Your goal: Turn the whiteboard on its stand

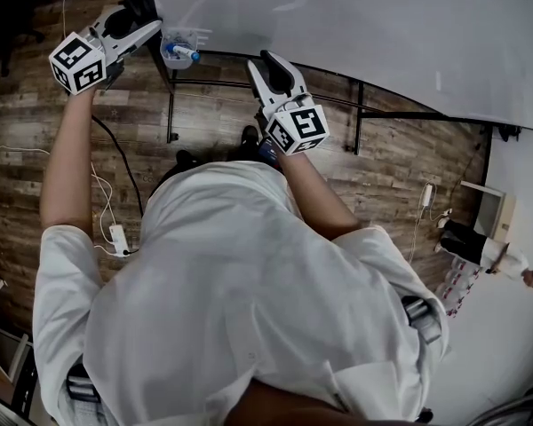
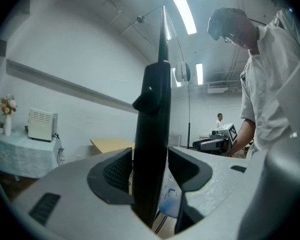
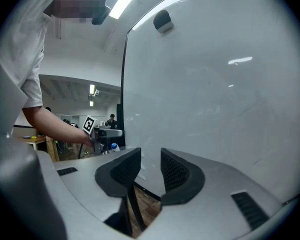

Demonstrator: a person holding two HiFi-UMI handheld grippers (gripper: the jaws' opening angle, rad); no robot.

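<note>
Whiteboard sits on its black stand, across the top of the head view. Left gripper is at the board's left end, jaws part open around the black side post, with a gap showing on one side, so it looks unclamped. Right gripper is at the board's lower edge, jaws slightly apart, nothing between them.

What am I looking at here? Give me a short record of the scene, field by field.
Person: white shirt, one gripper in each hand
Whiteboard: large, white, on a black stand
Left gripper: jaws astride the board's black side edge, gap at one pad
Right gripper: jaws apart, empty, by the board's lower edge
Floor: wood planks, cables
</note>
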